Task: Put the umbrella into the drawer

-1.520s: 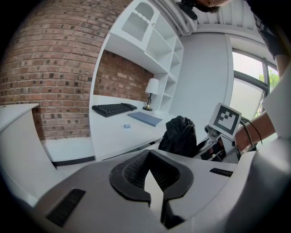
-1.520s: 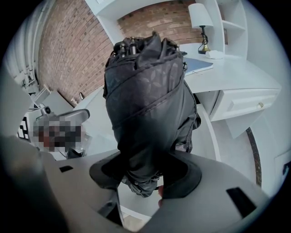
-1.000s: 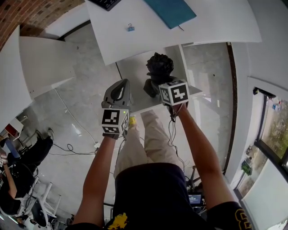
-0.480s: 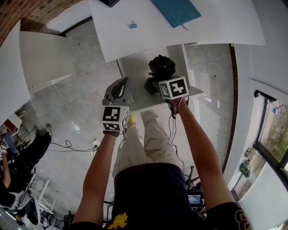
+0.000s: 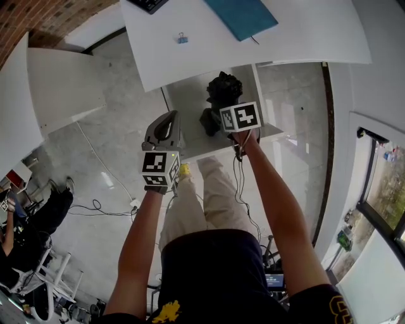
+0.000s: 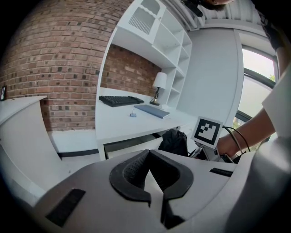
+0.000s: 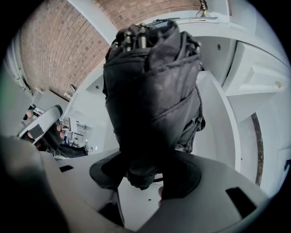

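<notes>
The left gripper (image 5: 166,130) is hovering beside the person's legs with its dark jaws pressed together and nothing between them. Just to its right, the right gripper (image 7: 144,177) is pointing steeply down, and its jaws are clamping the near end of the folded black fabric umbrella (image 7: 152,91), so the tool is standing part-way open around that bundle.

The umbrella is hanging from this grip inside the pulled-out white drawer (image 5: 186,101), with the drawer's pale floor and side walls showing all around it. Its far end seems to be close to the drawer floor, though the angle is making it hard to say whether the two are touching. The umbrella is the only thing showing in the drawer.

Beyond the drawer, the white desk (image 5: 285,31) it belongs to is carrying a flat teal-blue book (image 5: 243,16), a small blue binder clip (image 5: 183,39) and a black keyboard (image 6: 120,100). A white table lamp (image 6: 159,84) is standing at the desk's back, and a red brick wall (image 6: 59,59) is rising behind it.
</notes>
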{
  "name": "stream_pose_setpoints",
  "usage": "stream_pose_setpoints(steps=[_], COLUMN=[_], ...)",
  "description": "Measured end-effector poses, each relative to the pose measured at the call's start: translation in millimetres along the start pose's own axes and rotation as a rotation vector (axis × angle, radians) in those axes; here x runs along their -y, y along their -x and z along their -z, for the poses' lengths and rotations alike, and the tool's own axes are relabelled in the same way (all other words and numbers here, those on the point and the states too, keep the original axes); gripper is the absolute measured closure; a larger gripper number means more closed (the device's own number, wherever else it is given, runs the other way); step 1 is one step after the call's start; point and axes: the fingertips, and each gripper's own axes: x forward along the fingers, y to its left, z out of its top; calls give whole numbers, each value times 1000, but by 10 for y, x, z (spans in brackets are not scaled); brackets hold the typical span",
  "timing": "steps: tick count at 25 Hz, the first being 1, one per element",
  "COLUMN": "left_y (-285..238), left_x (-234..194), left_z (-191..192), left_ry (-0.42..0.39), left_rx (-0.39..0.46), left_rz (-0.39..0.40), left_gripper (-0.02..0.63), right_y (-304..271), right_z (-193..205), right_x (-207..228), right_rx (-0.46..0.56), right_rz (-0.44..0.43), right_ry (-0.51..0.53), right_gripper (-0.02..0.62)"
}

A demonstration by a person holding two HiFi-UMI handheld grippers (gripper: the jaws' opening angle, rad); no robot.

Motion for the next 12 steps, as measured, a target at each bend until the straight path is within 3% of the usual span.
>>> stream_pose_setpoints(steps=[12], left_y=[-118], left_x=[-86], left_z=[8], left_ry=[19], left_rx=[-13], left_rz=[-23], left_gripper=[592], right_y=[-259], right_z=[-162], right_x=[-38], right_rx=[-43], right_rz=[23], right_ry=[49], right_gripper=[385])
